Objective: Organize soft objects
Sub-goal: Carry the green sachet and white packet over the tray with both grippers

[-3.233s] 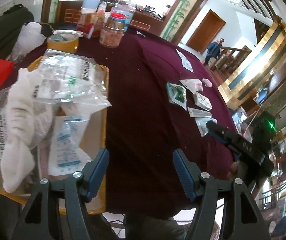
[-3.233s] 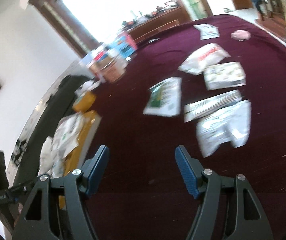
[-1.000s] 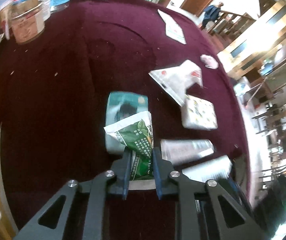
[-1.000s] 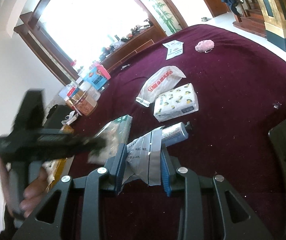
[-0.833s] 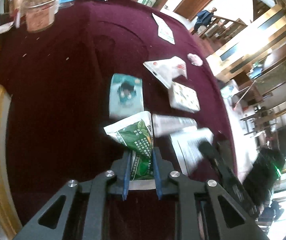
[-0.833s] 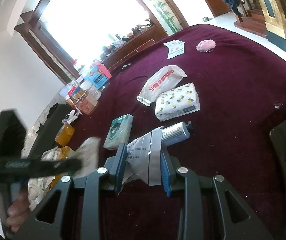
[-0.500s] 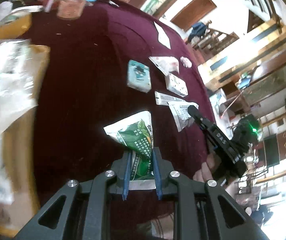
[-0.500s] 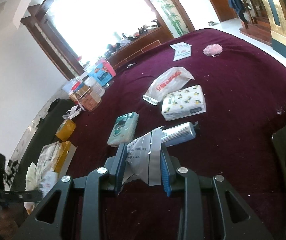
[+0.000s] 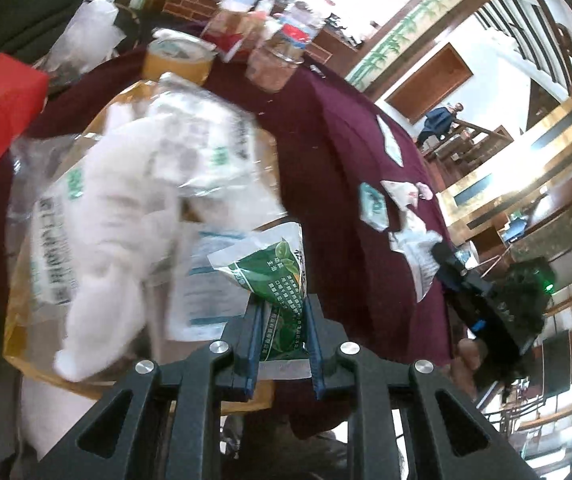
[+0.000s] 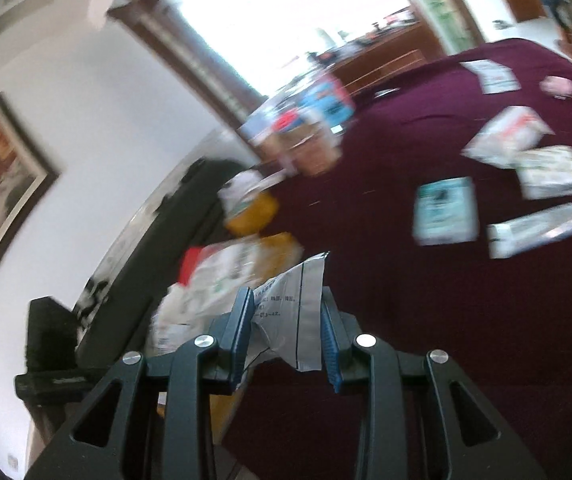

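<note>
Maroon tablecloth (image 9: 345, 184); green packet (image 9: 276, 280) between left tongs (image 9: 282, 344)

The left gripper (image 9: 282, 320) tilts steeply downward, its blue-padded jaws clamped narrow on a green packet (image 9: 274, 276). The right gripper (image 10: 287, 330) points more shallowly, jaws closed on a crumpled white-and-silver pouch (image 10: 293, 308). In the left wrist view, a bare hand (image 9: 467, 364) grips the right gripper's black handle.

Glossy plastic green packet (image 9: 276, 280); crinkly silvery foil pouch (image 10: 291, 312) (printed); matt maroon tablecloth (image 9: 337, 184), upper right.
</note>
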